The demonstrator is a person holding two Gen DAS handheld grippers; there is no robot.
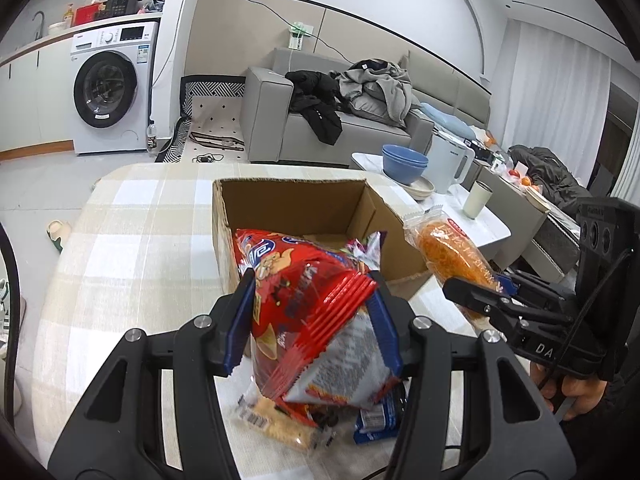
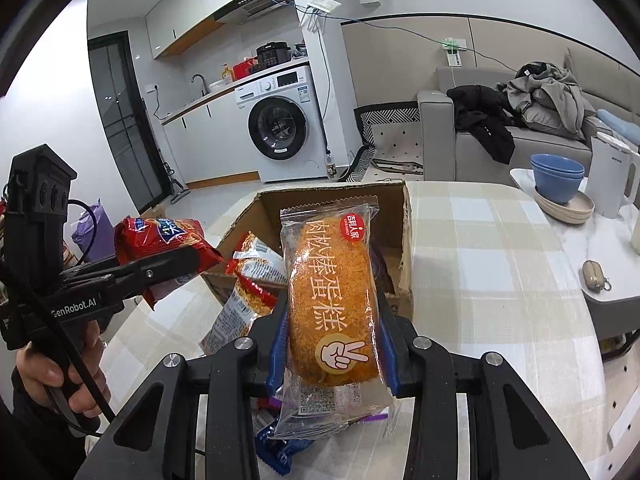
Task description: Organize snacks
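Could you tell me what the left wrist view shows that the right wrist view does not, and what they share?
Only the left wrist view shows the white cup and the slipper on the floor.

Only the right wrist view shows the range hood, the dark door and the small pouch.

Both show the cardboard box, the left gripper shut on the red snack bag, the right gripper shut on the cake pack, and the washing machine.
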